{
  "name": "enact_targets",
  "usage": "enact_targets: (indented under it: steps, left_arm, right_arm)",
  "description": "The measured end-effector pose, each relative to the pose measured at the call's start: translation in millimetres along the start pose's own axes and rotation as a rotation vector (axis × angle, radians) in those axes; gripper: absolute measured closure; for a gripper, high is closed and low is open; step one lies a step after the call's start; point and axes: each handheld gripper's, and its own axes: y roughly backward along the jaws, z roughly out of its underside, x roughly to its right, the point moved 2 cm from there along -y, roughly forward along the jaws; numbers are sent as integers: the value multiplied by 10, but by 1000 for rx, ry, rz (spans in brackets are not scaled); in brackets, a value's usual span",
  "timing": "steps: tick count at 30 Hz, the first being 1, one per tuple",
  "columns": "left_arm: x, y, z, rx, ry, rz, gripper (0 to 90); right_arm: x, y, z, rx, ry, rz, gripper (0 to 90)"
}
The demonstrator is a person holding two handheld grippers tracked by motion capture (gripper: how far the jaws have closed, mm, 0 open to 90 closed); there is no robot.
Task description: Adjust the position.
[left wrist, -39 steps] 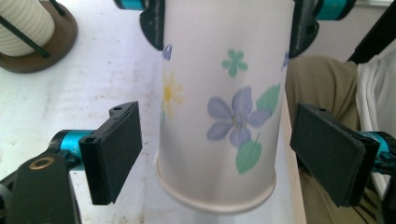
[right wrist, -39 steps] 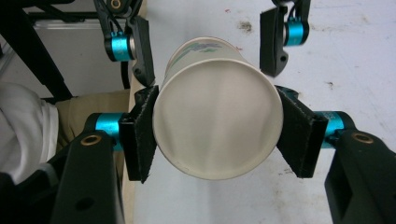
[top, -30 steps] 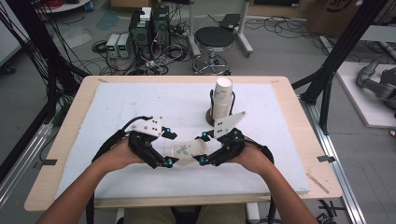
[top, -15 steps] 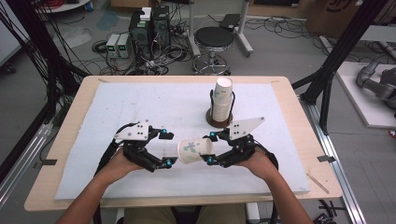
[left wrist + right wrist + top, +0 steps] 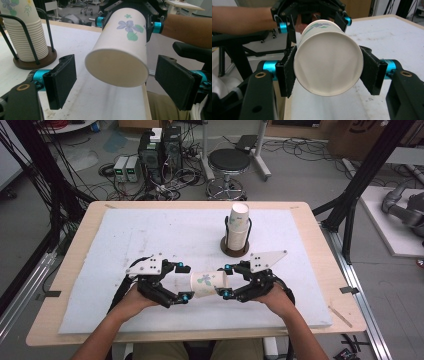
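Now the left hand-held gripper (image 5: 183,283) has released (jaws apart) the cup (image 5: 207,284).

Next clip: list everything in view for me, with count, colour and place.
Cup: one, white with flower print, lying sideways in the air between the two grippers, above the mat.
Cup stack: one, white, upright in its holder at mid-table.
Holder: one, dark wire frame on a brown round base, on the mat.
Mat: one, white, covering the table.
Table: one, light wood.
Stool: one, black, on the floor beyond the table.
Electronics boxes: several, dark and pale, on the floor with cables.
Left gripper: black with blue trim, jaws apart around one end of the cup.
Right gripper: black with blue trim, jaws closed on the other end.
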Motion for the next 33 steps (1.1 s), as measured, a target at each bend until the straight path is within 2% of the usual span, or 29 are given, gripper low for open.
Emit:
enact_targets:
  steps: [5,12,17,28,33]
  left_arm:
    - [17,-48,9,-3,-4,11,176]
    - [28,-93,-1,23,-16,24,181]
    - [31,-105,-5,35,-30,29,243]
    - [18,-94,-19,-1,-23,17,308]
    - [6,-70,-72,-44,-27,-7,317]
  right_arm:
    - [-4,-4,-7,21,-6,-24,374]
    - [-3,-27,-6,48,-20,-54,374]
    - [14,-30,0,57,-33,-62,375]
    - [27,-43,23,15,-60,-49,367]
    - [11,-45,-21,-8,-63,-6,271]
